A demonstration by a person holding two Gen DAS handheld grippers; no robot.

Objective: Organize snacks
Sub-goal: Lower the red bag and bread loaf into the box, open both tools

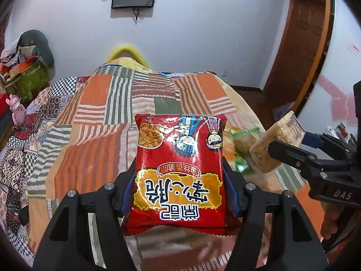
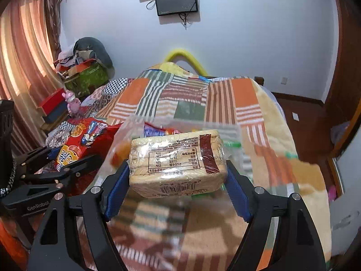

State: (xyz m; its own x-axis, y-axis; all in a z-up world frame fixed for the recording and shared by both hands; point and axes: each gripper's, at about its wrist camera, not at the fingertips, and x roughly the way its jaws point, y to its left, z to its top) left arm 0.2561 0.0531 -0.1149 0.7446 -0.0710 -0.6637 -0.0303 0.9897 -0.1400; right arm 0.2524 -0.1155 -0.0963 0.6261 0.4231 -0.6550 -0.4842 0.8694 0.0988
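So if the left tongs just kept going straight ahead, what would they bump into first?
Probably the patchwork blanket on the bed. The left tongs tilt downward, gripping the red snack packet, and nothing else seems to lie ahead, though depth is hard to judge.

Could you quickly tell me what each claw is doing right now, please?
Left claw: shut on the red noodle snack packet.
Right claw: shut on the clear-wrapped stack of pale crackers.

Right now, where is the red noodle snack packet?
The red snack packet is clamped in the left gripper, held above the patchwork blanket; the right gripper holds a pale cracker pack beside it.
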